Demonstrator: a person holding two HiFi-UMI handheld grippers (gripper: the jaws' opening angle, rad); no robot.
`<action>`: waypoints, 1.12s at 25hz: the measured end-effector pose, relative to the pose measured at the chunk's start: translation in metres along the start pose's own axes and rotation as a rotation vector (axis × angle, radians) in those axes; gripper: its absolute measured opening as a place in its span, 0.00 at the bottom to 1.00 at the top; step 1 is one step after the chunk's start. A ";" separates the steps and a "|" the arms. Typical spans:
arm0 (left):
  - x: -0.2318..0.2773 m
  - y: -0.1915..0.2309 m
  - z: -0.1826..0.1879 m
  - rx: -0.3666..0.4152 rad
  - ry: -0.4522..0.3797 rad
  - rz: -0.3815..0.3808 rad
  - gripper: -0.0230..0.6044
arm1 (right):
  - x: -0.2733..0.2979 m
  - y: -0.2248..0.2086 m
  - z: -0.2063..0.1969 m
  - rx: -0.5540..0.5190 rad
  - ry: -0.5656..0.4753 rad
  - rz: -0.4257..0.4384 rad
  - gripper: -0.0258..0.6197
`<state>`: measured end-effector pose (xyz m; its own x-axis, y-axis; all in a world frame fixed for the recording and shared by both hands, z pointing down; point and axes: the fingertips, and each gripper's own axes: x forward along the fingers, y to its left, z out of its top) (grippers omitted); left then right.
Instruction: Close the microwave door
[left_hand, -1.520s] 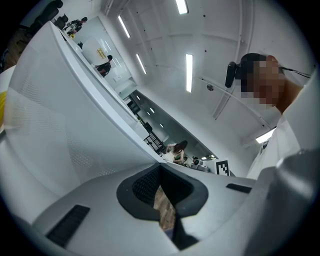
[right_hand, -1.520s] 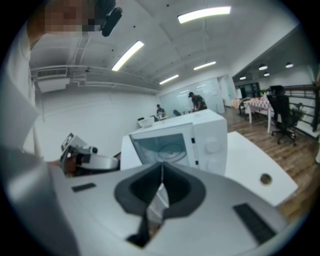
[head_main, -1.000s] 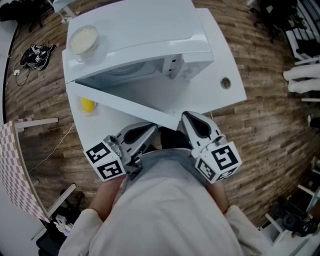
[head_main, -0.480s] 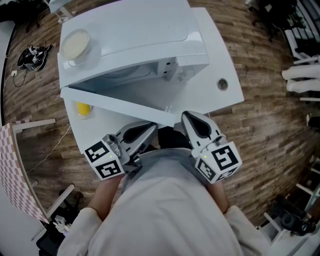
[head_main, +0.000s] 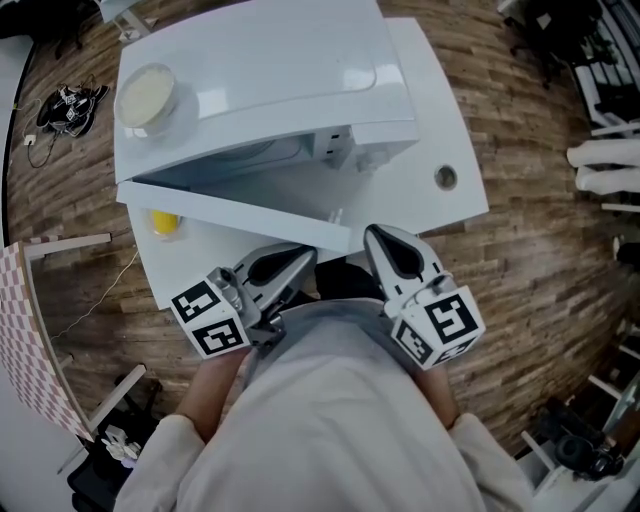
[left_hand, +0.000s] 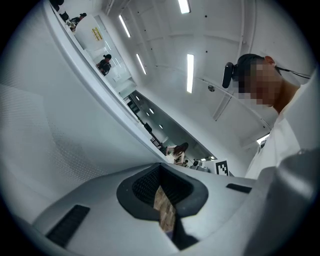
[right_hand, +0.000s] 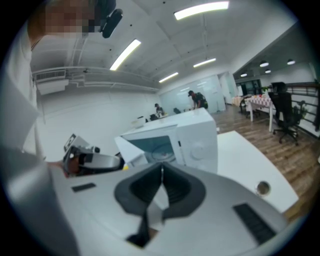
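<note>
A white microwave (head_main: 260, 70) stands on a white table (head_main: 425, 110). Its door (head_main: 235, 215) hangs open and swings out toward me. Both grippers are held low against the person's body, just short of the door's free edge. The left gripper (head_main: 305, 258) is shut and empty, with the door's inner face (left_hand: 50, 130) close on its left. The right gripper (head_main: 372, 236) is also shut and empty. In the right gripper view the microwave (right_hand: 195, 137) shows its open cavity, with the door (right_hand: 131, 150) and the left gripper (right_hand: 92, 161) off to the left.
A pale bowl (head_main: 146, 97) sits on top of the microwave. A yellow object (head_main: 165, 222) lies on the table under the open door. The table has a round cable hole (head_main: 445, 178). Wooden floor surrounds it, with a checkered panel (head_main: 25, 340) left and cables (head_main: 65, 105).
The microwave and table have slid slightly left and down in the head view. The door stands at about the same angle. Both grippers stay where they were.
</note>
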<state>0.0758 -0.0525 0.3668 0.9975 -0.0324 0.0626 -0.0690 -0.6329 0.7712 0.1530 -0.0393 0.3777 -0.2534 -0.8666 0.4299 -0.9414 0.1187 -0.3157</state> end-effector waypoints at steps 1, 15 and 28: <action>0.001 0.001 0.001 -0.001 0.000 0.004 0.06 | 0.002 -0.001 0.001 0.000 0.001 0.003 0.08; 0.015 0.023 0.016 0.005 -0.031 0.089 0.06 | 0.030 -0.017 0.020 -0.024 0.003 0.089 0.08; 0.035 0.038 0.028 0.027 -0.024 0.128 0.06 | 0.046 -0.037 0.037 -0.004 -0.025 0.138 0.08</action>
<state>0.1082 -0.0991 0.3809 0.9806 -0.1327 0.1442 -0.1959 -0.6427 0.7406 0.1842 -0.1013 0.3780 -0.3754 -0.8536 0.3611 -0.8986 0.2398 -0.3673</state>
